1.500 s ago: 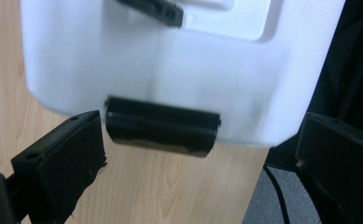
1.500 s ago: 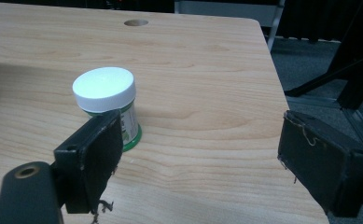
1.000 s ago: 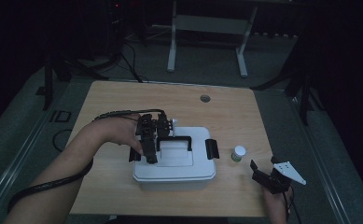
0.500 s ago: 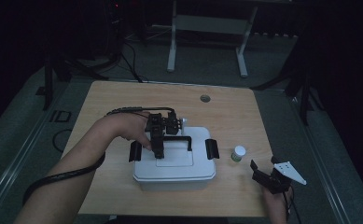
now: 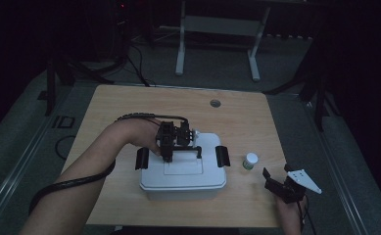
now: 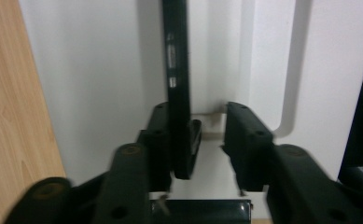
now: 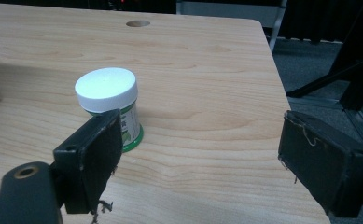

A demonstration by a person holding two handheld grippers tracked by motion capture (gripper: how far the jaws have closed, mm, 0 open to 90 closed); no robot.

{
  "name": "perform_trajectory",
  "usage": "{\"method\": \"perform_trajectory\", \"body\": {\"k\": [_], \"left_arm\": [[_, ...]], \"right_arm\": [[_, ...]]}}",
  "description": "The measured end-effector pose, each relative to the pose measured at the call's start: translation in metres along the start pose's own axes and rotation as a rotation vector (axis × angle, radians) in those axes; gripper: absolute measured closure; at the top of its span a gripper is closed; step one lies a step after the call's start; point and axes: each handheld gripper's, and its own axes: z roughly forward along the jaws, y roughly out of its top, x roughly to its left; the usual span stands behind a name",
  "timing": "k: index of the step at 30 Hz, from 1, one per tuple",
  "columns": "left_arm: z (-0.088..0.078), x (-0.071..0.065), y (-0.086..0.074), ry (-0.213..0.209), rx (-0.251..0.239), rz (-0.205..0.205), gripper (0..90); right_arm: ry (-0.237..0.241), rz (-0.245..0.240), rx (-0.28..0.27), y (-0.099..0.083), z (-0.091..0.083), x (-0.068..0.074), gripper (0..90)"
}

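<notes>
A white lidded box (image 5: 183, 178) stands mid-table, with a black handle (image 5: 190, 149) lying on its lid. My left gripper (image 5: 168, 156) points down over the handle's left end. In the left gripper view the handle bar (image 6: 177, 70) runs between the jaws of my left gripper (image 6: 202, 116). The jaws have just been closing. The bar rests against the left pad, with a gap to the right pad. My right gripper (image 5: 276, 183) rests open near the table's front right corner. A small white-capped jar (image 7: 107, 93) stands just beyond the left finger of the right gripper (image 7: 200, 121), not between the pads.
Black latches (image 5: 141, 158) (image 5: 222, 155) sit on the box's left and right ends. The jar (image 5: 250, 160) stands right of the box. A round cable hole (image 5: 215, 103) is in the far tabletop. Bare wood lies behind the box.
My left gripper shifted a little right and farther back over the lid, onto the handle, and its jaws narrowed around the bar. The right gripper stayed put.
</notes>
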Motion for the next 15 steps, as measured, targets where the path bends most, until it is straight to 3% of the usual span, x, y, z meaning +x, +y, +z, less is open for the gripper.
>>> {"method": "perform_trajectory", "body": {"k": [7,12,15], "left_arm": [[0.0061,-0.0012,0.0005,-0.02,0.051,0.0,73.3],[0.0065,0.0006,-0.0013,0.002,0.041,-0.023,79.0],[0.0067,0.002,-0.0004,-0.008,0.048,-0.032,82.7]], "right_arm": [[0.001,-0.002,0.002,0.0001,0.0002,0.0,13.7],[0.002,-0.003,0.004,0.0002,0.0005,0.0001,13.8],[0.001,-0.003,0.005,0.0002,0.0005,0.0003,13.8]]}}
